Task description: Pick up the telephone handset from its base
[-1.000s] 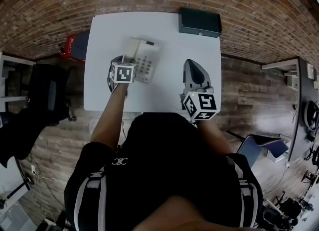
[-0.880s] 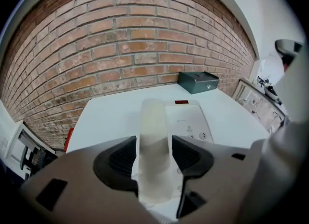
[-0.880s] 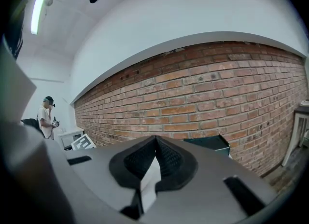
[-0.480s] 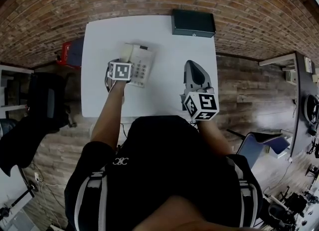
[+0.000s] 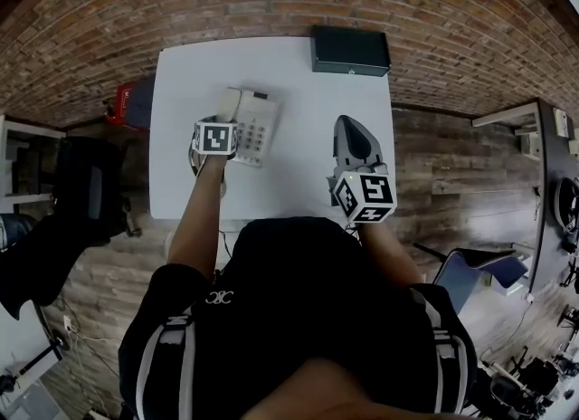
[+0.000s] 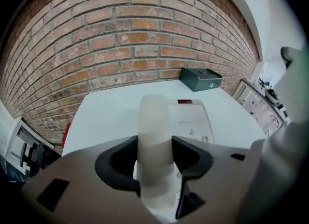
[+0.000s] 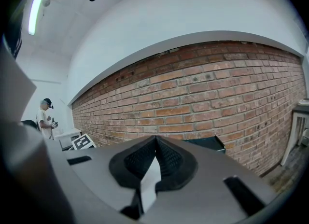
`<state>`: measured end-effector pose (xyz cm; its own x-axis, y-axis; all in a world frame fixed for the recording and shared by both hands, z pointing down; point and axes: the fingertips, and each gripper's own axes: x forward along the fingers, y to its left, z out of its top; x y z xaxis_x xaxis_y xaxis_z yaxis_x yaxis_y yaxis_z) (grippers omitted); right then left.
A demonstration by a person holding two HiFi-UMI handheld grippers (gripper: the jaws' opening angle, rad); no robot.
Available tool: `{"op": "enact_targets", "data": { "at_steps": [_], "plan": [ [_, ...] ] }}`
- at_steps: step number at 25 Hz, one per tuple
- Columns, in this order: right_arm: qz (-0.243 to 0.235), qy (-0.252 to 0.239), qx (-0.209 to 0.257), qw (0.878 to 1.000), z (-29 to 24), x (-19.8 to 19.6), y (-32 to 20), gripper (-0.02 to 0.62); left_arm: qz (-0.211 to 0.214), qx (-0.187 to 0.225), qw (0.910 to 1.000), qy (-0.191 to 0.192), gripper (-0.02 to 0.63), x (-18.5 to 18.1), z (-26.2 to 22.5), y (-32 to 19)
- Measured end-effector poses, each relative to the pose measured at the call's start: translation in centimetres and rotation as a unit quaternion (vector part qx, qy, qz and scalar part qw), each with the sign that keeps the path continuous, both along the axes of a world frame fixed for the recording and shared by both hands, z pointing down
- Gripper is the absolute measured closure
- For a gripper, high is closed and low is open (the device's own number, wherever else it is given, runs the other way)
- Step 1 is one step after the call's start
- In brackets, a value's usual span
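Note:
A cream telephone base [image 5: 254,125] lies on the white table [image 5: 308,165], with its handset [image 5: 227,102] resting along the left side. My left gripper [image 5: 223,116] points steeply down over the handset's near part. In the left gripper view the handset [image 6: 154,121] runs up between the jaws of the left gripper [image 6: 154,147], which are closing; both pads touch its sides. The keypad base [image 6: 192,121] shows just to the right. My right gripper [image 5: 354,130] hovers over the table's right part, with its jaws shut and nothing held in the right gripper [image 7: 154,140].
A dark green box [image 5: 351,51] sits at the table's far right edge against the brick wall. A red object [image 5: 127,101] and a black chair [image 5: 86,183] stand left of the table. A person [image 7: 46,117] stands far off in the right gripper view.
The head view has shifted a little, so table and phone sit slightly lower in it. My left gripper stays over the handset. The right gripper has barely moved.

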<state>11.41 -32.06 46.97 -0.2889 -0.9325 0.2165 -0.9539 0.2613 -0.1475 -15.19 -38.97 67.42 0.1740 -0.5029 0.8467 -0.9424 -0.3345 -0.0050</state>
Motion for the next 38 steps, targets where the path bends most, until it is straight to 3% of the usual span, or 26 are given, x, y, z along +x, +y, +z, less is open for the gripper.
{"op": "enact_targets", "data": {
  "at_steps": [10,19,23,32,35,38],
  "plan": [
    [-0.03,-0.021,0.008,0.999,-0.5,-1.7,-0.8,0.597,-0.035,0.063,0.9967,0.037,0.394,-0.3,-5.5,0.7],
    [-0.047,-0.036,0.034,0.998,-2.1,-2.5,-1.7,0.597,-0.032,0.152,0.9846,0.08,0.394,1.2,-12.5,2.1],
    [-0.038,-0.037,0.031,0.998,-2.4,-2.4,-2.3,0.597,-0.011,0.222,0.9696,0.103,0.394,3.9,-17.0,2.8],
    [-0.004,-0.053,0.08,0.995,-5.5,-1.3,-2.9,0.598,0.009,0.359,0.9206,0.153,0.394,8.2,-25.6,4.0],
    [0.005,-0.05,0.089,0.995,-5.9,-0.9,-2.9,0.598,0.003,0.373,0.9142,0.158,0.394,8.5,-26.2,4.1],
    [0.012,-0.04,0.089,0.995,-5.9,-0.5,-3.0,0.597,-0.003,0.369,0.9153,0.162,0.394,8.7,-26.0,4.1]
  ]
}}
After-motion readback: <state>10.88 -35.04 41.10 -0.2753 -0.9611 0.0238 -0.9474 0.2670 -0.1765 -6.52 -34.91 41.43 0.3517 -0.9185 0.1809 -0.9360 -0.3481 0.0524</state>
